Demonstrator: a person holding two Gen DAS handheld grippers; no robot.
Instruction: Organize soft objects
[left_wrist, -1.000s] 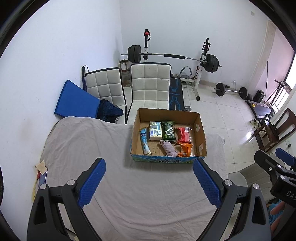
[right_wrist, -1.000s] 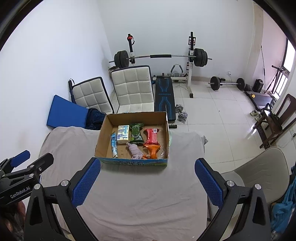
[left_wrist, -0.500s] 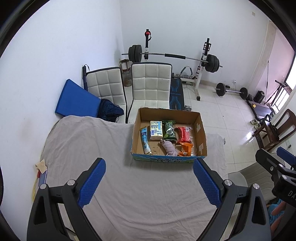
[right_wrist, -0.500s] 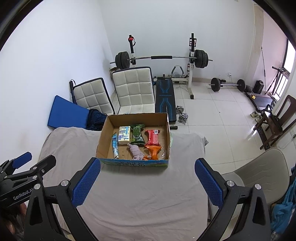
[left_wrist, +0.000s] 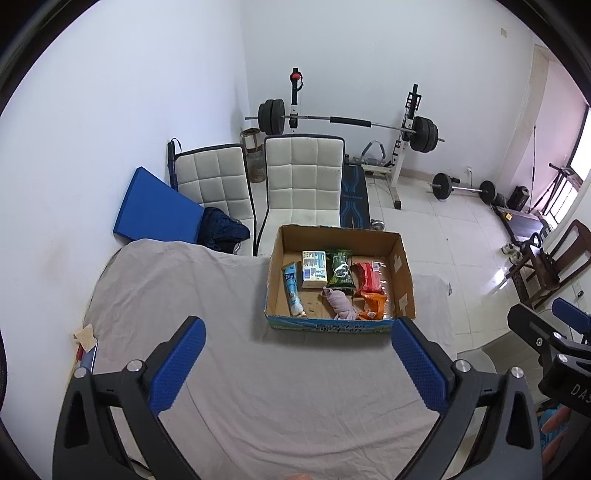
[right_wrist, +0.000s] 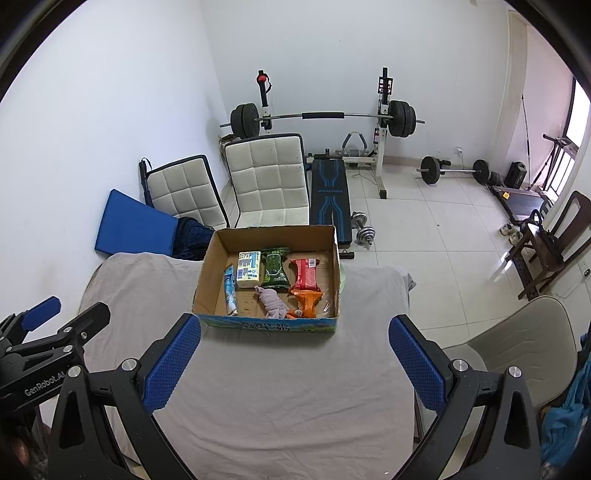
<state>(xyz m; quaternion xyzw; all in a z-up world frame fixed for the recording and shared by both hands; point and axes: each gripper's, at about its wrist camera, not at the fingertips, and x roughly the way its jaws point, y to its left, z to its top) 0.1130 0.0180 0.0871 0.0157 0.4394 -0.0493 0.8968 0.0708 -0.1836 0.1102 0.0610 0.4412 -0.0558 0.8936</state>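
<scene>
Left gripper (left_wrist: 293, 360): my jaws gape wide, holding nothing.
Right gripper (right_wrist: 293, 356): same.
Cardboard box (right_wrist: 269, 325): just ahead of both.
Lilac cloth (right_wrist: 274, 302): limp, light (I'd pinch mid-bunch).
Packets (right_wrist: 306, 274): farther in, crinkly, slippery.

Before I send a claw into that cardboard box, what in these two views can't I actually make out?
- Print on the packets in the cardboard box: too small in both views.
- Box floor along the near wall: that wall hides it.
- Pink cloth: bunched, its folds unreadable.
- Orange packet: crumpled, lower end behind the wall.
- Left claw and right claw: bases cut off.
</scene>
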